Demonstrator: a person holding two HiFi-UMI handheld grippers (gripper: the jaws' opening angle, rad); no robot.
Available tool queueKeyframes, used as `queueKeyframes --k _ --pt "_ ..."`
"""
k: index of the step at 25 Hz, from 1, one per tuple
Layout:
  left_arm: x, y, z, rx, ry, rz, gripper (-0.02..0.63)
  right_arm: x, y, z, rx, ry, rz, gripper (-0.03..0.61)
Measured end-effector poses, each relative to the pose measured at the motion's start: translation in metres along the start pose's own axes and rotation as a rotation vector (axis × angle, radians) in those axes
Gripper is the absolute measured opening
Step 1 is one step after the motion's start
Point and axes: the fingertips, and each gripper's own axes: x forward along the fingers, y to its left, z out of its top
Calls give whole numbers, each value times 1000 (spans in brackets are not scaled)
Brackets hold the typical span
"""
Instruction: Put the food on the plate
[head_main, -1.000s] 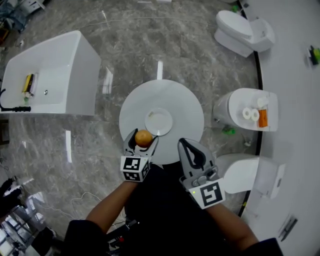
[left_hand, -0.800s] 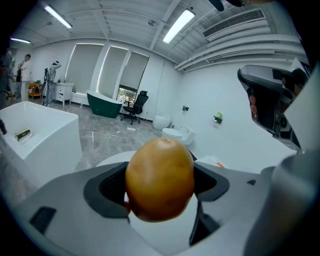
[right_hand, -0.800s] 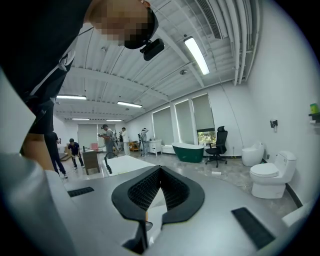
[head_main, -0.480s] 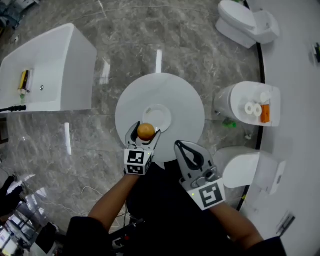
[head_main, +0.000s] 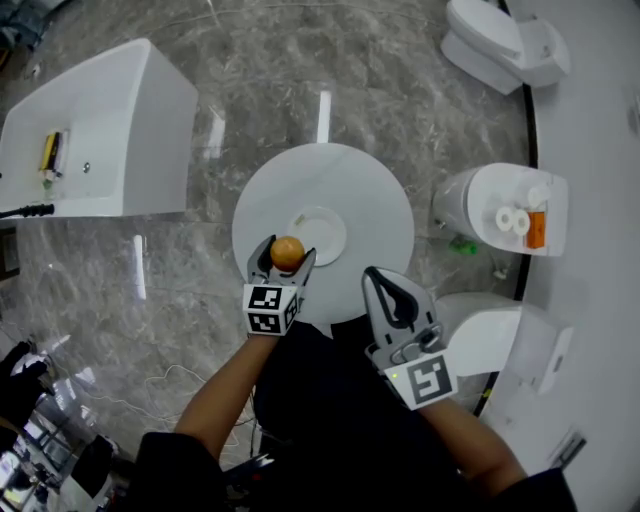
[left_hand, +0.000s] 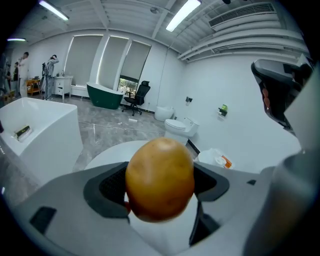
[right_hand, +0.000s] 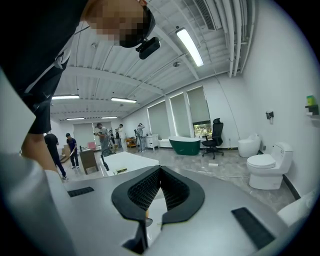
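Round orange-brown food item (head_main: 287, 252) (left_hand: 160, 179), clamped between the two jaws of the left gripper (head_main: 284, 258), whose dark pads press on its left and right sides in the left gripper view. In the head view the food item overlaps the near-left rim of the small white plate (head_main: 325, 228); it is held in the air and does not lie on the plate. The plate sits close to the middle of a round white surface (head_main: 365, 195) and carries nothing. The right gripper (head_main: 385, 285) (right_hand: 160, 171) is held to the right of the left one, over the near edge of the surface; its jaws are pressed together with nothing between them. Each gripper bears its marker cube toward the person's forearm. Around the surface lies a grey marbled floor (head_main: 260, 70), with a white bathtub (head_main: 100, 130) to the far left and white toilets (head_main: 505, 45) along the right wall.
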Motion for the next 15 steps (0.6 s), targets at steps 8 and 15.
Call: queueKeyframes --k 8,15 --pt "22 -4 -13 114 57 -24 359 9 -6 8 -14 -6 8 8" --pt "37 -2 -26 104 107 -29 359 11 -16 6 -14 19 13 8"
